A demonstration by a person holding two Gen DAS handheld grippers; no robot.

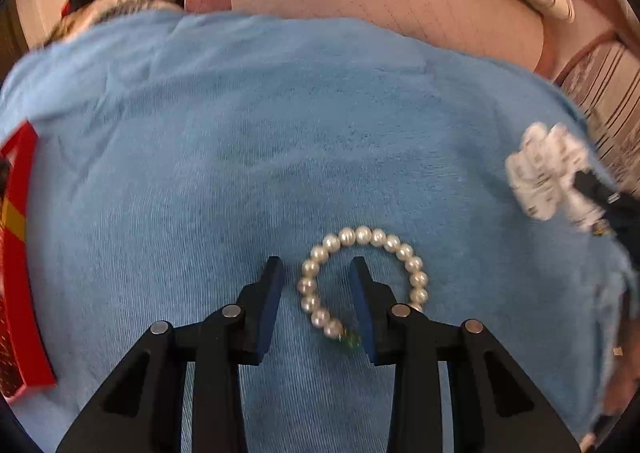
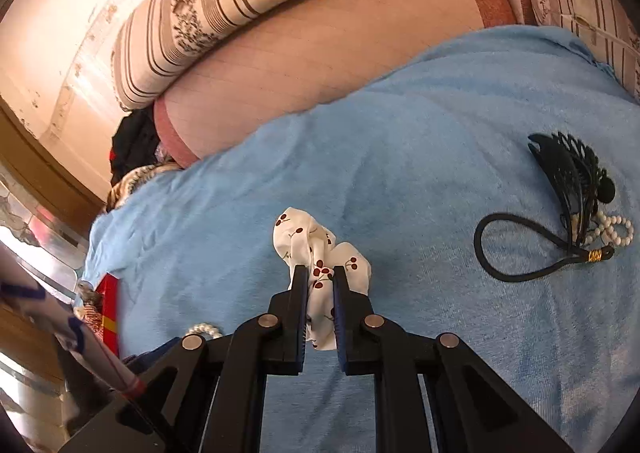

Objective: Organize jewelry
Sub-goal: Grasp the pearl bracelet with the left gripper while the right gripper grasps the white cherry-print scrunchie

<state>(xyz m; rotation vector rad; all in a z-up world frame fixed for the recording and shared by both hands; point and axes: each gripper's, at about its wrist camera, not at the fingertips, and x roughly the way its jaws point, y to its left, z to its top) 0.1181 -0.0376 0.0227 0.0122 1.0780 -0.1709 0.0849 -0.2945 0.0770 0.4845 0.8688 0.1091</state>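
Blue towel (image 1: pixel 160 193) lies under everything. Your left gripper (image 1: pixel 318 273) is spread around one side of the pearl bracelet (image 1: pixel 362 277), pads not touching the beads. Your right gripper (image 2: pixel 320 273) pinches the cherry-print scrunchie (image 2: pixel 320 253). Off to its right lie a black hair claw (image 2: pixel 576 173) and hair tie (image 2: pixel 520 249).

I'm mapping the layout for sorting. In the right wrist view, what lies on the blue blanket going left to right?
Red box → pearl bracelet → cherry-print scrunchie → black hair tie → black hair claw.
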